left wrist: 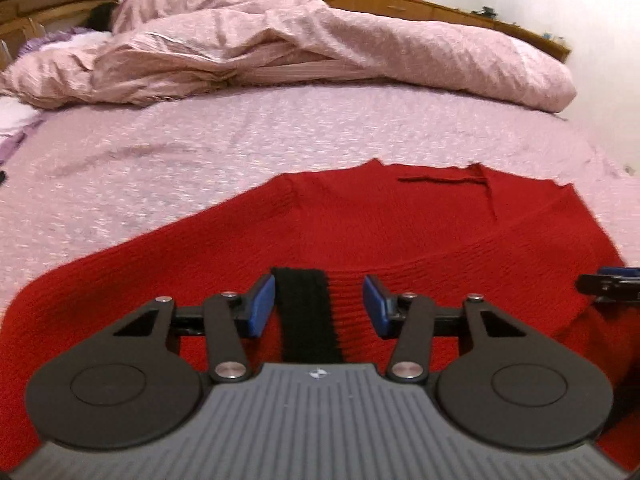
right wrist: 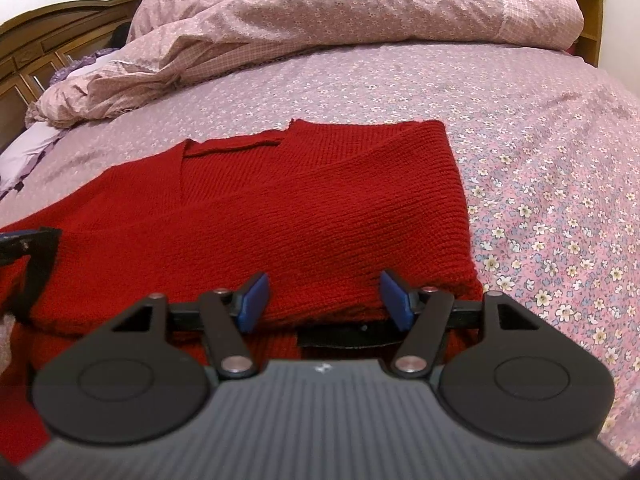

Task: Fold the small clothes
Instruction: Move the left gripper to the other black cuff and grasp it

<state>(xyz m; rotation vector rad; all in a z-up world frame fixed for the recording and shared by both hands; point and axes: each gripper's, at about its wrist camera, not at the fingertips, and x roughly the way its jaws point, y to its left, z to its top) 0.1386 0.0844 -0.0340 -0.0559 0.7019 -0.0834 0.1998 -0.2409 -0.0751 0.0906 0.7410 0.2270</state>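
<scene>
On a floral bedsheet (right wrist: 540, 168), I hold both grippers low over the near hem of a red knit sweater (right wrist: 280, 208), midway through a fold.

Ahead of my right gripper (right wrist: 324, 300), the sweater's right side already lies doubled over the body, its folded edge running straight away from the tool toward the V-neck (right wrist: 188, 184). That fold looks done. Ahead of my left gripper (left wrist: 319, 306), the sweater spreads wider and flatter, its left side fanning out to the sheet, so I judge that side still needs folding in, and the final bottom-to-top fold has not been made.

My left gripper's blue pads (left wrist: 262, 306) stand apart, straddling a black band (left wrist: 306, 312) on the hem without pressing on it. My right gripper's pads (right wrist: 254, 302) also stand apart, with the thick red hem bulging between them; nothing is clamped. The other tool's tip shows at the edge of each view, close alongside.

A crumpled pink duvet (left wrist: 360, 40) is heaped far beyond both tools, against the wooden headboard (right wrist: 48, 44).
</scene>
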